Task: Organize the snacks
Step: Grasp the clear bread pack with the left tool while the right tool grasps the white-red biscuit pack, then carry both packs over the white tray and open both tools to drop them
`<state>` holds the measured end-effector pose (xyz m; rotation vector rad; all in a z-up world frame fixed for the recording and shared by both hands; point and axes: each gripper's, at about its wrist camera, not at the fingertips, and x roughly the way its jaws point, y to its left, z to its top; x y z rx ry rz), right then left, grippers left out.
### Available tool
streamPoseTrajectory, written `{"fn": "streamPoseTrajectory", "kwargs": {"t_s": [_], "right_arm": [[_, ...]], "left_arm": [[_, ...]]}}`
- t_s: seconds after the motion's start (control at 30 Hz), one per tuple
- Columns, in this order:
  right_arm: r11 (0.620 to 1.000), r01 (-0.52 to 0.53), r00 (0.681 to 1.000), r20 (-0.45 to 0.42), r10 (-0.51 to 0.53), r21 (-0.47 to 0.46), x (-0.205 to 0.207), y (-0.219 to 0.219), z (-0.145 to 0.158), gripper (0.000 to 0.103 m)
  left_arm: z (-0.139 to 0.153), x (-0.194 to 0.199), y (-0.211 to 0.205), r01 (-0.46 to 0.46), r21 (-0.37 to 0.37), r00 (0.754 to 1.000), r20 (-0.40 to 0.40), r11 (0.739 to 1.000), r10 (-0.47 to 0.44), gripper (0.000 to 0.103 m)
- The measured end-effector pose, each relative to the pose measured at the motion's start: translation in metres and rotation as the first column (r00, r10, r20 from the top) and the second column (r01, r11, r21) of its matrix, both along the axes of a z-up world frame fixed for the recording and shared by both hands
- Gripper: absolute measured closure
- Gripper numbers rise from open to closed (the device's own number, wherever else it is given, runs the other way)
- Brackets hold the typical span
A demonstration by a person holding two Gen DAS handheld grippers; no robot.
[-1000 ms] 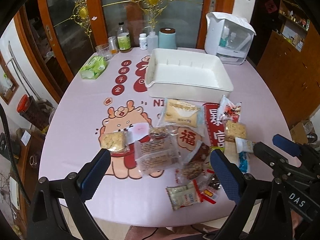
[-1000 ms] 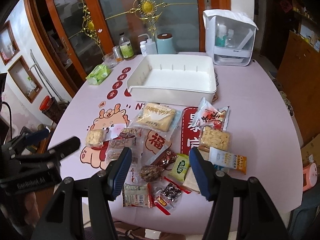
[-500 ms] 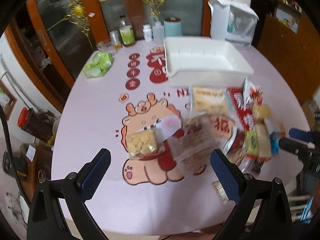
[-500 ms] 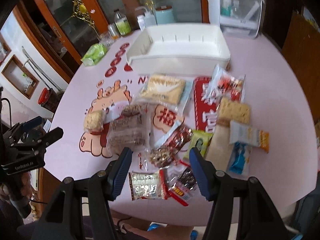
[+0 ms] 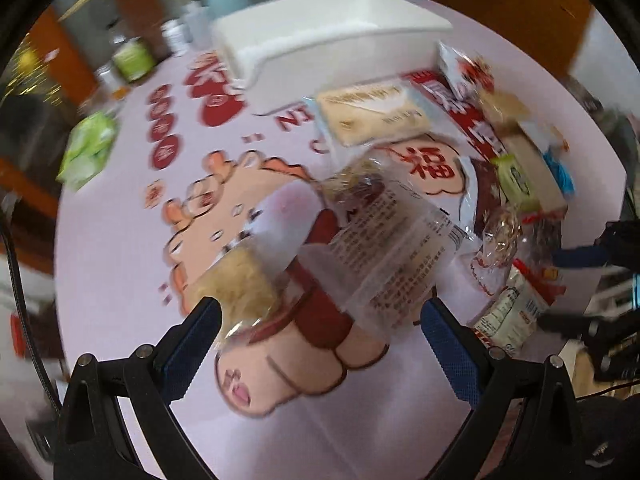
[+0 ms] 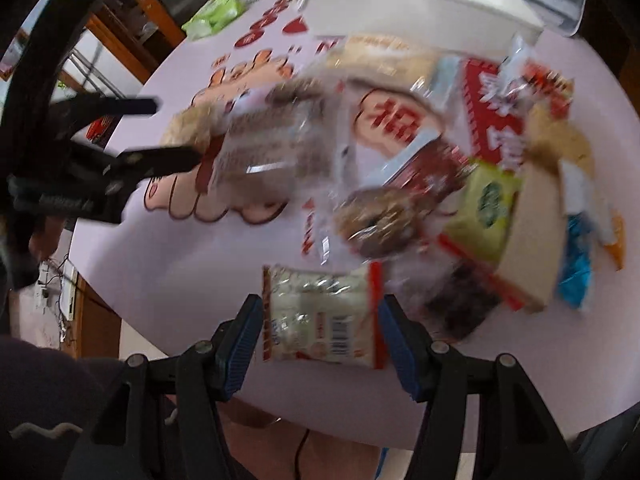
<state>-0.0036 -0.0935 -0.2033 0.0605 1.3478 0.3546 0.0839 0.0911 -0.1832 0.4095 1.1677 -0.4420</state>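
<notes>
Both of my grippers point down at a round pink table (image 5: 120, 264) scattered with snack packets. My left gripper (image 5: 320, 322) stands wide and empty at the frame's bottom, above a clear printed wrapper (image 5: 396, 248) at centre and a pale crumbly biscuit packet (image 5: 240, 292) beside its left finger. My right gripper (image 6: 320, 328) is partly open around a white and red snack packet (image 6: 320, 316), pads apart from it. An empty white plastic tray (image 5: 320, 36) sits at the top.
</notes>
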Motion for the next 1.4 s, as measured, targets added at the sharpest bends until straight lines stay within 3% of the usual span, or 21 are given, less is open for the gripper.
{"fn": "streamPoseTrajectory", "kwargs": {"t_s": [0.2, 0.5, 0.73, 0.9, 1.0, 1.23, 1.37, 1.4], "right_arm": [[0.998, -0.016, 1.000, -0.015, 0.015, -0.061, -0.006, 0.016, -0.025, 0.041], [0.985, -0.093, 0.995, 0.032, 0.099, -0.144, -0.010, 0.035, -0.026, 0.036], [0.951, -0.207, 0.971, 0.073, 0.229, -0.228, -0.006, 0.056, -0.030, 0.033], [0.972, -0.213, 0.976, 0.033, 0.217, -0.099, 0.002, 0.061, -0.034, 0.032], [0.968, -0.217, 0.974, 0.031, 0.223, -0.125, 0.006, 0.065, -0.039, 0.024], [0.931, -0.294, 0.950, 0.043, 0.310, -0.215, -0.003, 0.091, -0.046, 0.016], [0.936, -0.283, 0.954, 0.041, 0.297, -0.211, 0.001, 0.095, -0.049, 0.019], [0.939, -0.276, 0.955, 0.050, 0.292, -0.207, 0.002, 0.095, -0.047, 0.033]], "left_arm": [[-0.033, 0.025, -0.021, 0.119, -0.028, 0.985, -0.120, 0.992, -0.122, 0.004], [-0.063, 0.042, -0.047, 0.208, -0.035, 0.952, -0.224, 0.977, -0.211, 0.004], [-0.073, 0.049, -0.065, 0.246, 0.005, 0.946, -0.221, 0.969, -0.238, 0.001], [-0.076, 0.050, -0.081, 0.259, 0.030, 0.943, -0.224, 0.965, -0.246, 0.000], [-0.079, 0.053, -0.087, 0.268, 0.039, 0.937, -0.242, 0.963, -0.251, 0.000], [-0.085, 0.048, -0.110, 0.301, 0.083, 0.933, -0.231, 0.950, -0.276, 0.000], [-0.090, 0.034, -0.121, 0.315, 0.122, 0.938, -0.190, 0.941, -0.289, 0.000], [-0.091, 0.030, -0.122, 0.315, 0.126, 0.940, -0.181, 0.941, -0.290, 0.000]]}}
